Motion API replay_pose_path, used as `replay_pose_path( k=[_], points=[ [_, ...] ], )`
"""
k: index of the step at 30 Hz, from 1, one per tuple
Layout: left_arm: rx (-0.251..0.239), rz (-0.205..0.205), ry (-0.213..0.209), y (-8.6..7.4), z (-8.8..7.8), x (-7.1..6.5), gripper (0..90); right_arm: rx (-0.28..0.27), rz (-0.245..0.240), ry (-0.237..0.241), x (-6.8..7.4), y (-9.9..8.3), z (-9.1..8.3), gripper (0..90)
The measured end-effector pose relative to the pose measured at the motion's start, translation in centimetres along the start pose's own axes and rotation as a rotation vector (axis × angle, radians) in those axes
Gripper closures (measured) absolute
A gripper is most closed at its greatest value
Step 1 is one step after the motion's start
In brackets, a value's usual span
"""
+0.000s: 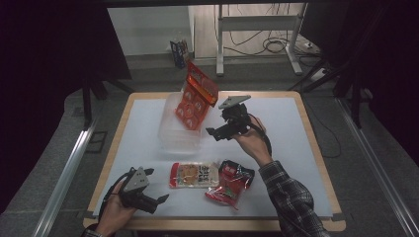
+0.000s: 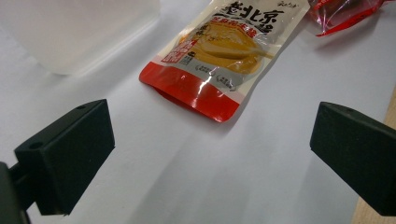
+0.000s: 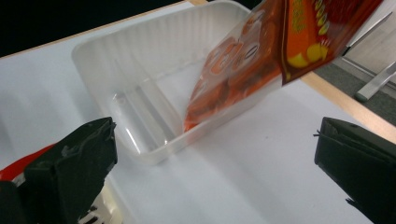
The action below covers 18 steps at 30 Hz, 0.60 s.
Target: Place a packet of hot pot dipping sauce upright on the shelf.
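Packing snack packets into the clear plastic tray (image 1: 174,129) looks about one third done, judging by how things lie. The tray sits toward the far edge of the counter (image 1: 296,148), a little left of its middle, and one orange snack packet (image 1: 196,96) stands in it, leaning on the tray's right wall with its top sticking up above the rim. In the right gripper view the same orange packet (image 3: 243,70) has its lower end on the tray floor (image 3: 140,98), and nothing is gripping it.

The right hand-held gripper (image 1: 225,129) hovers just right of the tray, its jaws spread wide with nothing between them; that view shows bare counter between the two black pads, so the packet appears to be released.

Two packets are left to go. A flat beige-and-red packet (image 1: 193,175) lies near the front edge, about mid-counter, and a crumpled red packet (image 1: 231,183) lies just to its right, the two close to touching. Neither is in the tray.

The left hand-held gripper (image 1: 159,200) rests low at the front left corner of the counter, its jaws also open and empty. In the left gripper view they point toward the beige-and-red packet (image 2: 219,56), which lies ahead, apart from the pads, with the tray's corner (image 2: 79,37) farther off at upper left. My guess is that this packet is the next to be picked.
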<state>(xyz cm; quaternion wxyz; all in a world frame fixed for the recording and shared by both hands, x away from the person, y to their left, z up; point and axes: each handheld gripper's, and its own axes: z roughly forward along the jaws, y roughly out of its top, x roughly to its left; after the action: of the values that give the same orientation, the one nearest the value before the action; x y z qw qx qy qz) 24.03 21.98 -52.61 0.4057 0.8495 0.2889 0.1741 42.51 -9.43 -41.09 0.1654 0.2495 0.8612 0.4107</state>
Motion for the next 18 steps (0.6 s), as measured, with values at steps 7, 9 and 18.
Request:
replay_pose_path(
  k=[7, 9, 18],
  points=[
    [0.018, 0.007, 0.011, 0.1, 0.2, -0.2, 0.0, 0.008, 0.013, -0.006, 0.3, -2.5, -1.0, 0.0],
    [0.025, 0.005, 0.011, 0.0, 0.2, -0.1, 0.0, -0.002, 0.025, -0.003, 0.4, -3.1, -1.2, 0.0],
    [0.044, -0.008, 0.004, 0.2, 0.1, -0.3, 0.0, 0.030, 0.067, 0.022, 0.5, -5.5, -1.5, 0.0]
  ],
)
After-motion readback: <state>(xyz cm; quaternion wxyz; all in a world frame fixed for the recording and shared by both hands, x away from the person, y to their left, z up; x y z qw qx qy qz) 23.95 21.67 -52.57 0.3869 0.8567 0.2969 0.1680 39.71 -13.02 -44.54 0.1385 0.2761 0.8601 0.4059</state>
